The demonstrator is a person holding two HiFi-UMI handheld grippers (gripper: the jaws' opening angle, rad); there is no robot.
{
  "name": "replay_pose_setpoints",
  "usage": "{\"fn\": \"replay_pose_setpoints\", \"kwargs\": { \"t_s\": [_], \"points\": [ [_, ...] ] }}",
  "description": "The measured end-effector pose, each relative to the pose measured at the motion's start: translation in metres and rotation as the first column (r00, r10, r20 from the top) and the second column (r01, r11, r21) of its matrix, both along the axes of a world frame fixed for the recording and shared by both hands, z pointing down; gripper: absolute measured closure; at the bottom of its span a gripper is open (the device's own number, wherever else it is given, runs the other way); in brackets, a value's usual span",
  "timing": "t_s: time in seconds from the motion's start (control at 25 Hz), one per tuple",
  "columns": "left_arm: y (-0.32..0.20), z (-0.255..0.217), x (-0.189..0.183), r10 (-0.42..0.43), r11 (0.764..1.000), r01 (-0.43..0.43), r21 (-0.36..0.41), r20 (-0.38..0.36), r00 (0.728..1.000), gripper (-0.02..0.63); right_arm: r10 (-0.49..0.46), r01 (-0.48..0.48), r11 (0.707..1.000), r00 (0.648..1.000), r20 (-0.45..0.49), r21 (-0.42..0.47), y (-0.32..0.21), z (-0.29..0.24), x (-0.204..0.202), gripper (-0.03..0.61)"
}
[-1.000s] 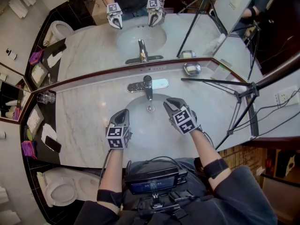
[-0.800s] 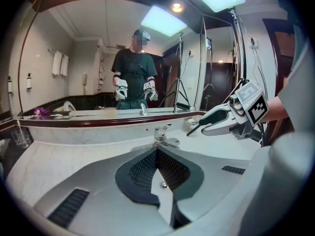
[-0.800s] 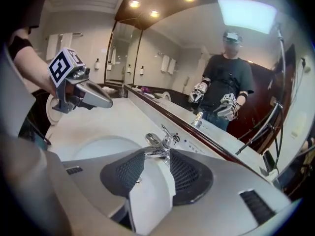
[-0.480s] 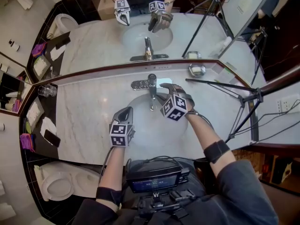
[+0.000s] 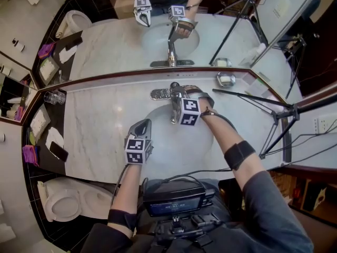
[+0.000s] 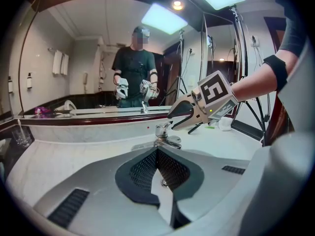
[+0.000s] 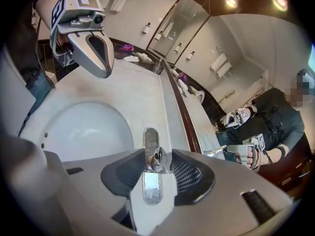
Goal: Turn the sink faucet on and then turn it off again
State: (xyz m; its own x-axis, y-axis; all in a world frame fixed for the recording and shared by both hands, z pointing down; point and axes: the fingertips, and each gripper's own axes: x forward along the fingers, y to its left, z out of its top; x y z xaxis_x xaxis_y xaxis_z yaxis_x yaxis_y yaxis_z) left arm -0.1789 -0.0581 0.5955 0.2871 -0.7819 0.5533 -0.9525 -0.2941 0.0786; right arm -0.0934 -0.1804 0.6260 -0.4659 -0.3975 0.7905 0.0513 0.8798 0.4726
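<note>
Behind the sink [image 5: 163, 141], the right hand-held gripper [image 7: 158, 167] has jaws that have just been closing and now pinch the faucet handle [image 7: 156, 157]; the shut, empty left hand-held gripper [image 6: 158, 166] hangs by the sink's near rim.

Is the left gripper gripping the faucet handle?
No, the left gripper is shut and empty, apart from the faucet handle standing beyond its tips.

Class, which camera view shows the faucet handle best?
The right gripper view: the handle is close and centred. The left gripper view shows it small and distant; in the head view it is mostly hidden, only the spout showing.
</note>
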Motion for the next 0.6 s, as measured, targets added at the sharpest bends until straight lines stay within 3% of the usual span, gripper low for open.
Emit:
{"fn": "replay_pose_setpoints", "kwargs": {
  "t_s": [0.6],
  "points": [
    [0.003,0.011,0.004,0.002,1.000,-0.003,-0.009,-0.012,1.000,0.611,-0.037,0.037,0.999,0.994,-0.100,-0.001,0.006,0.017,-0.002,0.419]
  ]
}}
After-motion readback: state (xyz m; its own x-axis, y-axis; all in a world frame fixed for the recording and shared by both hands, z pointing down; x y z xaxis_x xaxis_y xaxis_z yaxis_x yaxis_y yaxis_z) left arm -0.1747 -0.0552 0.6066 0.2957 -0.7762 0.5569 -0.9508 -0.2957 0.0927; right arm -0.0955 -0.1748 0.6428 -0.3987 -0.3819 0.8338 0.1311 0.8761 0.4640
